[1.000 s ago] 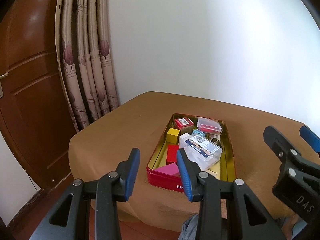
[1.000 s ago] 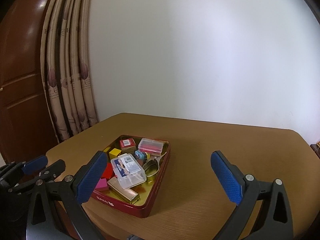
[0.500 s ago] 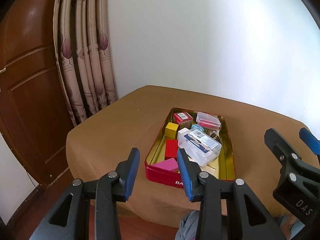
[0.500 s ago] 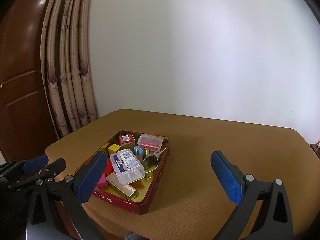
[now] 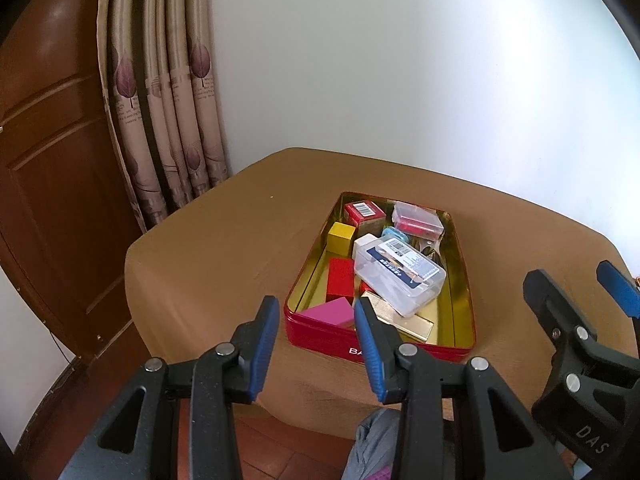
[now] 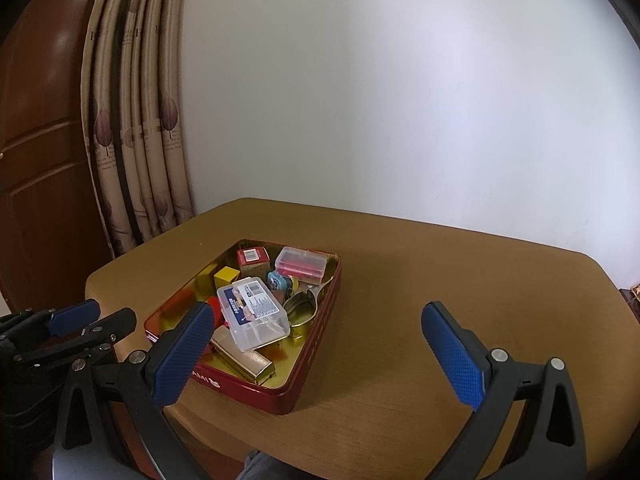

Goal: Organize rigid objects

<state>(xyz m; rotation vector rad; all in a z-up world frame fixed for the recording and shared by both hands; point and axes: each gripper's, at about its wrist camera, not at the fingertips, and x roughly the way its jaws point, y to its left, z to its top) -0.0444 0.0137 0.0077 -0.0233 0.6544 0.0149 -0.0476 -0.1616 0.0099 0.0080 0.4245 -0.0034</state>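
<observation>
- My left gripper [image 5: 314, 344] hangs short of the table edge, jaws partly apart, nothing between them.
- The red tin [image 5: 460, 276] sits on the brown table [image 5: 224, 248], crowded with small hard pieces.
- The clear plastic box [image 5: 400, 276] lies on top of the pile; I judge it light, stiff and slick, best pinched across its long sides.
- My right gripper [image 6: 316, 352] is wide apart and empty, near the tin.

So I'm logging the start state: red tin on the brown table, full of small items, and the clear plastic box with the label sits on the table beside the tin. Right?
Not quite. The clear labelled box lies inside the red tin, on top of the other items, not beside it, as the right wrist view shows. The tin does sit on the brown table.
</observation>
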